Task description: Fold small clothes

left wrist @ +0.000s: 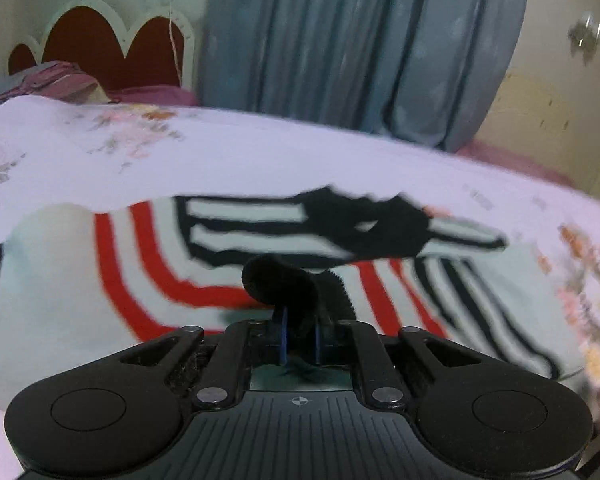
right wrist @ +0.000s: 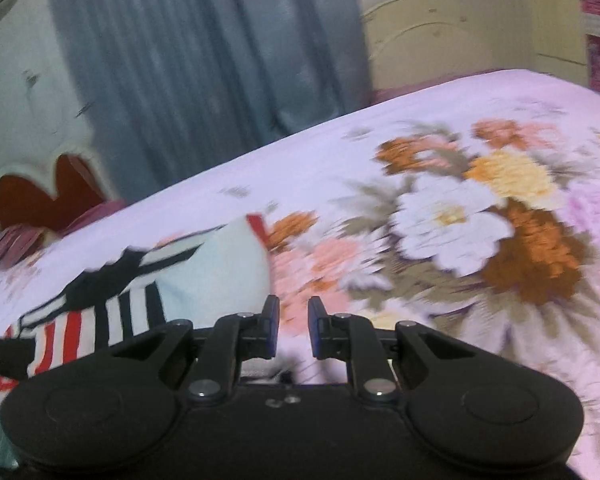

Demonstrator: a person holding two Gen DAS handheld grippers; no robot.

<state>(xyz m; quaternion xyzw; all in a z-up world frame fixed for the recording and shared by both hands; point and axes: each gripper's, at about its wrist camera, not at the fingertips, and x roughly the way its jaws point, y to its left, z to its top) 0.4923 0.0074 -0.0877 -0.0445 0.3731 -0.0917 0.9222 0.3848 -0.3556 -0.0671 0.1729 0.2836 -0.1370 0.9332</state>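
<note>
Striped knit top (left wrist: 100,280) lies across the middle of the left view; the left gripper (left wrist: 300,320) pinches its black trim, I think; the right gripper (right wrist: 293,334) hangs loose, holding nothing, top at its lower left.

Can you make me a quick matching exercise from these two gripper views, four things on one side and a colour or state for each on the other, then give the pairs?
Things:
1. left gripper
2. right gripper
3. curtain
4. bedsheet

States:
A. grey-blue, hanging behind the bed
B. fingers apart, holding nothing
C. floral print on pale pink
D. shut on black trim of the striped garment

Pairs: 1-D, 2-B, 3-A, 4-C
</note>
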